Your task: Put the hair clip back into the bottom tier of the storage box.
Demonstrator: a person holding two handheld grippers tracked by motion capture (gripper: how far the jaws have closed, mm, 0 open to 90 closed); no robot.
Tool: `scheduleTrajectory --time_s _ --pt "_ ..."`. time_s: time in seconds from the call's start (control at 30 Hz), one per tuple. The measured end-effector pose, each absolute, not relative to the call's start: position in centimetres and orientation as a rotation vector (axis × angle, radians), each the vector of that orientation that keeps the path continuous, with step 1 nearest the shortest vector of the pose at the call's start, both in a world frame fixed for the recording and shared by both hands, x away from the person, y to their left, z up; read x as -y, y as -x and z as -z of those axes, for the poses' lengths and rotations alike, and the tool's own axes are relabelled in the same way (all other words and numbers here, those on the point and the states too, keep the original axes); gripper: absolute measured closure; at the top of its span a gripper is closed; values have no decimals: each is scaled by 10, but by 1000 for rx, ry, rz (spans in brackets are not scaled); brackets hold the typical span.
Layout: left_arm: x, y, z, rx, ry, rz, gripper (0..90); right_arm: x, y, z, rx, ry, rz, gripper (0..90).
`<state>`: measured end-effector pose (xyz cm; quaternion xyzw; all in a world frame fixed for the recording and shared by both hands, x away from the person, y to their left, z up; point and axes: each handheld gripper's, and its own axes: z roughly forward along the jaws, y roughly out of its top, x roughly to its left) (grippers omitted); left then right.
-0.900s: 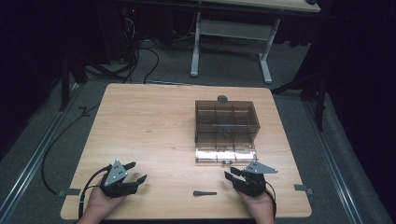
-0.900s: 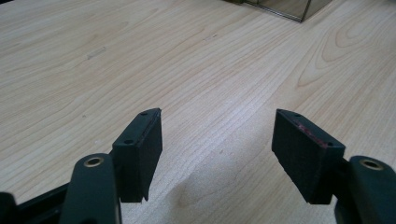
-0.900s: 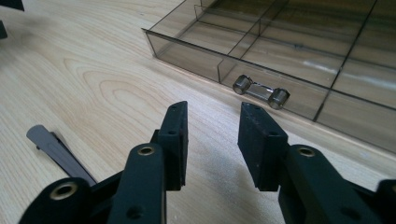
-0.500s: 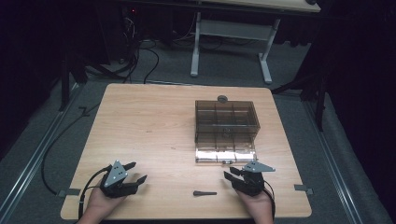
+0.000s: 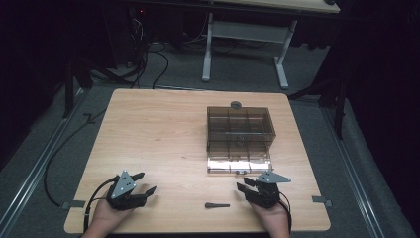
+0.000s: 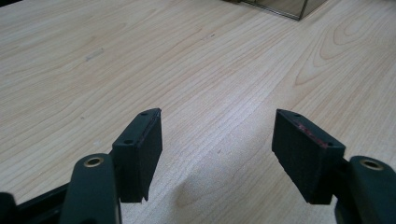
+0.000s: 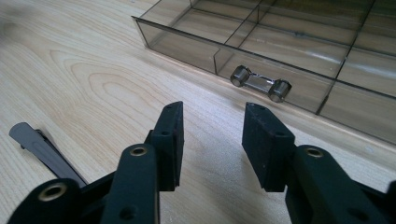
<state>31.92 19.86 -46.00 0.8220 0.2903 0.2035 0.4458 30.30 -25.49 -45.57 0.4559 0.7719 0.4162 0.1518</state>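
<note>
A smoky clear compartment box [image 5: 240, 134] stands right of centre on the wooden table [image 5: 158, 144], its drawer pulled out toward me. The drawer's small handle [image 7: 260, 84] has two metal knobs. A dark flat clip [image 5: 217, 205] lies near the front edge; its end [image 7: 42, 148] lies left of my right jaws. My right gripper [image 5: 246, 189] sits at the front right, open, empty, pointing at the drawer [image 7: 299, 42]. My left gripper [image 5: 144, 183] rests at the front left, open wide with only bare wood between its pads [image 6: 140, 154].
A small round grey knob [image 5: 236, 105] lies just behind the box. Cables [image 5: 64, 148] trail off the table's left side onto the grey floor. A white desk frame [image 5: 242, 44] stands beyond the table.
My right gripper has shifted slightly back toward the front edge. The left gripper, the clip and the box have not moved.
</note>
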Motion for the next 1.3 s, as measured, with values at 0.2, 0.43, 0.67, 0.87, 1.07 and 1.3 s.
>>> scheduleTrajectory --time_s 0.2,0.43,0.67,0.87,1.07,1.3 --pt "-198 -319 460 -721 -2037 -507 339 251 -298 453 -2234 -1237 -1194 624" --pt "-198 -319 460 -723 -2039 -509 339 242 -291 452 -2271 -1189 -1211 655" --pt "-198 -319 460 -724 -2041 -508 339 222 -285 453 -2371 -1095 -1245 662" --pt "-198 -319 460 -724 -2043 -508 339 206 -283 455 -2463 -1022 -1251 644" --pt "-198 -319 460 -725 -2046 -508 339 192 -282 455 -2524 -958 -1268 641" --pt "-198 -319 460 -725 -2046 -508 339 186 -281 457 -2564 -923 -1246 644"
